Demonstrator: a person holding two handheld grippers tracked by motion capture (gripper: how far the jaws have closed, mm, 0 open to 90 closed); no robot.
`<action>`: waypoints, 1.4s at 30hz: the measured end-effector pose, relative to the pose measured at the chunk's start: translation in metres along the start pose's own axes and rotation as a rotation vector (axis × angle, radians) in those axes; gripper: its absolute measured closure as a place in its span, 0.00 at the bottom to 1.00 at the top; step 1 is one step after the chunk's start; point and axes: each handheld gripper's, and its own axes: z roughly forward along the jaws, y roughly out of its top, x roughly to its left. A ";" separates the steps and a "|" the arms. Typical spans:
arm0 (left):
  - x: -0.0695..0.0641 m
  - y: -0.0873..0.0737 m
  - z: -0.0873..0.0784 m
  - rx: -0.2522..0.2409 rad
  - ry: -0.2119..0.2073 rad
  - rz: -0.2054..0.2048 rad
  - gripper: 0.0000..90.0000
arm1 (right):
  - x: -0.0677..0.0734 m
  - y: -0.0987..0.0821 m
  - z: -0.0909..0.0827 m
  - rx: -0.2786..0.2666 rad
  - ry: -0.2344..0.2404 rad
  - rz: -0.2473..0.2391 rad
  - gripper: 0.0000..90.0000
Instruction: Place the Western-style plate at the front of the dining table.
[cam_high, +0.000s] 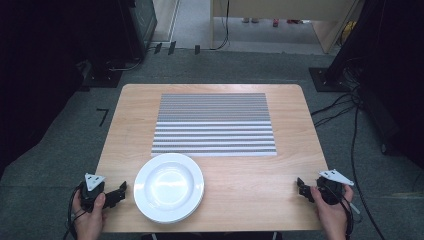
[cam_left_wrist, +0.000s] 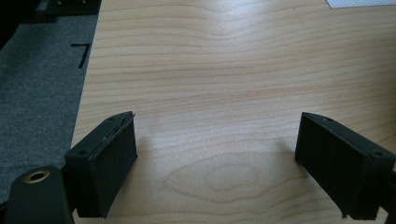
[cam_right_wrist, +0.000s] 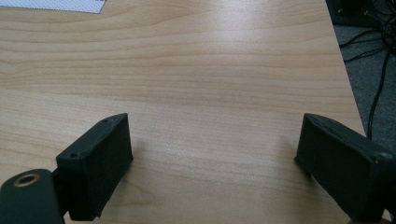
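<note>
A: Item one, plate (cam_high: 169, 187)?
B: I log it on the table's (cam_high: 250, 170) near edge, just right of my left gripper (cam_high: 119, 192), untouched.
A: Jaws?
B: Left and right gripper (cam_high: 301, 186) both spread apart, nothing between them.

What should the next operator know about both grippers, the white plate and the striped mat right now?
Left gripper: open, empty, resting at the near left edge of the light wooden table.
Right gripper: open, empty, at the near right edge.
Round white ceramic plate: near edge, just beside the left gripper, untouched.
Grey-and-white striped woven placemat: flat at the centre, bare.
Done: nothing visible.
Left: probably moving the plate onto the placemat.
</note>
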 end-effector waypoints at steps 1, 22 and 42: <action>0.000 0.000 0.000 0.000 0.000 0.000 0.14 | 0.000 0.000 0.000 0.000 0.000 0.000 0.12; 0.005 0.007 -0.024 -0.086 -0.029 -0.093 0.15 | 0.020 0.011 -0.017 -0.088 -0.010 -0.002 0.16; -0.008 0.017 -0.050 -0.157 -0.068 -0.077 0.15 | 0.061 0.037 -0.034 -0.138 0.080 -0.047 0.16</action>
